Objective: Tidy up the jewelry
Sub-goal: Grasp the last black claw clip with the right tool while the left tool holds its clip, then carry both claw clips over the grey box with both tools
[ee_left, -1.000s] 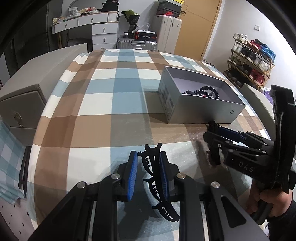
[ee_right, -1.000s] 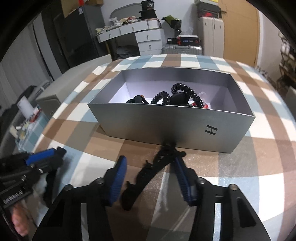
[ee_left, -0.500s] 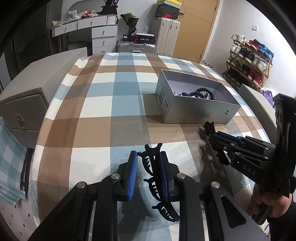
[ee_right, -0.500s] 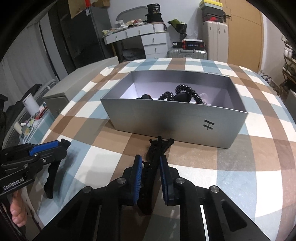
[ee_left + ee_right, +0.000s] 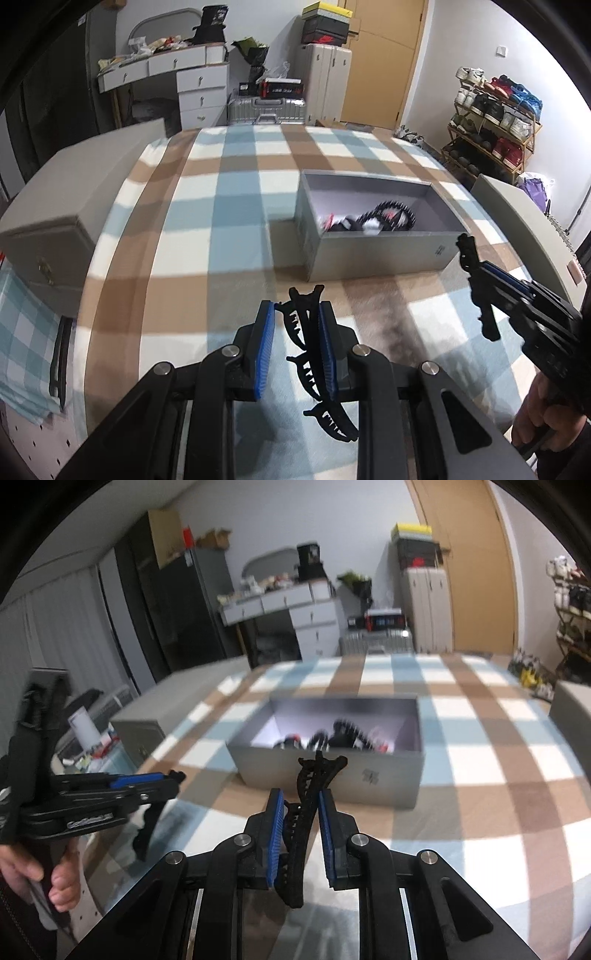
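The left gripper [image 5: 297, 314] is clamped on a black toothed hair clip [image 5: 314, 363], which stands between its blue pads [image 5: 264, 350] above the checked cloth [image 5: 192, 236]. The right gripper [image 5: 301, 803] grips a second black hair clip [image 5: 308, 812] in the same way, lifted off the cloth. The grey box [image 5: 325, 775] lies at 12 o'clock from the right gripper, and at about 1 o'clock from the left one. Inside the box is dark beaded jewelry [image 5: 384, 218], blurred.
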`<state>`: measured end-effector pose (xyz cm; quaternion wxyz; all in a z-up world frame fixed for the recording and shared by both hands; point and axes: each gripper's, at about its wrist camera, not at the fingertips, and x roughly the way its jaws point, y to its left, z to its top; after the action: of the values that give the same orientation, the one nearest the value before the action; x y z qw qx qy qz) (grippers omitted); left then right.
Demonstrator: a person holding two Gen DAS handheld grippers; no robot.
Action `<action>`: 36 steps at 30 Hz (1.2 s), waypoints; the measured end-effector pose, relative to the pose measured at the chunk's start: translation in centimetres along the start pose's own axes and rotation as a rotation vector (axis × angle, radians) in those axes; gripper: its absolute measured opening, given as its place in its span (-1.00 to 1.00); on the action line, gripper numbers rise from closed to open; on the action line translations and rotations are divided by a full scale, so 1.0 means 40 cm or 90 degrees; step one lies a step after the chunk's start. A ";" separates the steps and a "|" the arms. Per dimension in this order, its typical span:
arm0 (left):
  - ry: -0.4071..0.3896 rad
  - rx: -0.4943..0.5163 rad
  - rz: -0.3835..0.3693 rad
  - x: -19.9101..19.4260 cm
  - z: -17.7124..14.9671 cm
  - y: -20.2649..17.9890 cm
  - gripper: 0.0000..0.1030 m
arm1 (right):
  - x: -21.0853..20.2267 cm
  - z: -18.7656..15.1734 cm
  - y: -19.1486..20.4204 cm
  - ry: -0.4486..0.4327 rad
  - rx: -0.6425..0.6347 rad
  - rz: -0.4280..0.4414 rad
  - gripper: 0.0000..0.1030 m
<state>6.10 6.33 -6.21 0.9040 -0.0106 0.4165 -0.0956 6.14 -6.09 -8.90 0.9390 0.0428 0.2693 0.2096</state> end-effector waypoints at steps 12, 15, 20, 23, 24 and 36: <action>-0.030 0.020 -0.098 0.053 0.146 -0.082 -0.65 | 0.011 0.124 -0.074 -0.042 -0.023 0.037 -0.65; -0.027 0.003 -0.115 0.079 0.168 -0.088 -0.65 | 0.040 0.156 -0.083 -0.046 -0.039 0.045 -0.65; -0.018 -0.027 -0.136 0.120 0.200 -0.091 -0.65 | 0.071 0.188 -0.102 -0.051 -0.039 0.068 -0.65; -0.009 -0.032 -0.132 0.142 0.203 -0.101 -0.65 | 0.096 0.193 -0.108 -0.042 -0.039 0.074 -0.65; -0.008 -0.035 -0.137 0.145 0.204 -0.101 -0.65 | 0.106 0.194 -0.110 -0.037 -0.038 0.079 -0.65; -0.041 -0.074 -0.106 0.167 0.227 -0.088 -0.65 | 0.192 0.173 -0.158 0.036 -0.002 0.091 -0.65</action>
<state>16.62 1.12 -4.94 0.9037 -0.1007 0.3898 -0.1456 18.01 -8.42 -7.96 0.9137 0.0545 0.2917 0.2777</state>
